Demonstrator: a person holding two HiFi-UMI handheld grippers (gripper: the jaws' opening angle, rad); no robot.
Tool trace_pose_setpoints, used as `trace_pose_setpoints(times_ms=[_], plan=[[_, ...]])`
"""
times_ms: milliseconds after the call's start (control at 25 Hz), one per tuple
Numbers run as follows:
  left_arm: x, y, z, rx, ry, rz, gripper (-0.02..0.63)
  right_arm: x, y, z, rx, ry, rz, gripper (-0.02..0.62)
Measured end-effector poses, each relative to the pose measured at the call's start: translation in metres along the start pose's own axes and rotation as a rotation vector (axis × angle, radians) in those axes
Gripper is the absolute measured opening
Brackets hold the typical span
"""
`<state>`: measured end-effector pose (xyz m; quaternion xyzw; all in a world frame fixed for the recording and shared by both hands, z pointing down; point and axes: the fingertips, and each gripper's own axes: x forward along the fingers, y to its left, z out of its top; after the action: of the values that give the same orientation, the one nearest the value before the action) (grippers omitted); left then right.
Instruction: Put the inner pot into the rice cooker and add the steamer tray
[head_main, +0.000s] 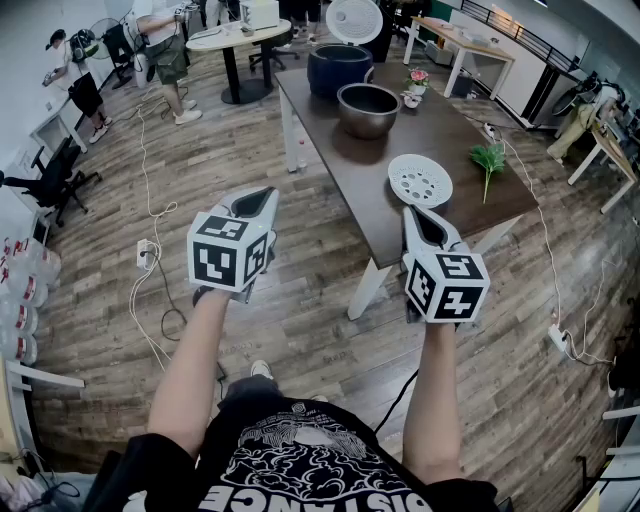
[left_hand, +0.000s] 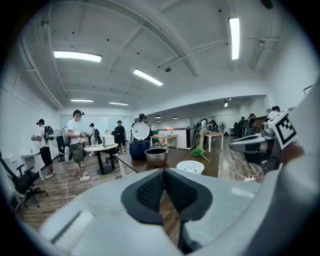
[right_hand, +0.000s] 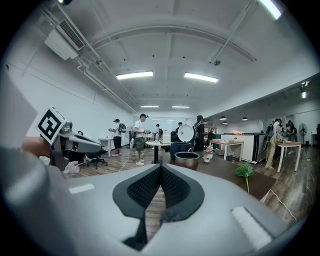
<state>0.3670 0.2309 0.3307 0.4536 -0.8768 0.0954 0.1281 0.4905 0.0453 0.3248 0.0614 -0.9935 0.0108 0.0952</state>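
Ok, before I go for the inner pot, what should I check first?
1. Left gripper empty: ok, shut on nothing.
2. Right gripper empty: ok, shut on nothing.
3. Rice cooker lid open: ok.
4. Inner pot upright and free on the table: ok, beside the cooker.
5. Steamer tray clear of the pot: ok, nearer the table's front edge.
6. Nothing already inside the cooker: cannot tell.

Wood-plank floor (head_main: 300, 330) under me; dark brown table (head_main: 440, 130) upper centre, round white table (head_main: 240, 47) upper left, black office chair (head_main: 55, 180) left edge; ceiling strip lights (left_hand: 77, 56) overhead.
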Motion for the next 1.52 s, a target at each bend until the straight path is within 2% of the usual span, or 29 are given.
trace_pose_setpoints(times_ms=[480, 760, 920, 1520], plan=[[0.023, 0.035, -0.009, -0.020, -0.003, -0.019, 0.003, 0.030, 0.003, -0.010, 0.025, 0.009, -0.053, 0.000], [0.060, 0.076, -0.004, -0.032, -0.009, -0.080, 0.055, 0.071, 0.010, -0.004, 0.037, 0.020, -0.105, 0.026], [0.080, 0.106, 0.002, -0.039, -0.004, -0.115, 0.069, 0.099, 0.022, 0.004, 0.043, 0.036, -0.126, 0.059], [0.144, 0.202, 0.010, -0.042, 0.037, -0.264, 0.184, 0.181, 0.059, 0.020, 0.086, 0.076, -0.257, 0.178]])
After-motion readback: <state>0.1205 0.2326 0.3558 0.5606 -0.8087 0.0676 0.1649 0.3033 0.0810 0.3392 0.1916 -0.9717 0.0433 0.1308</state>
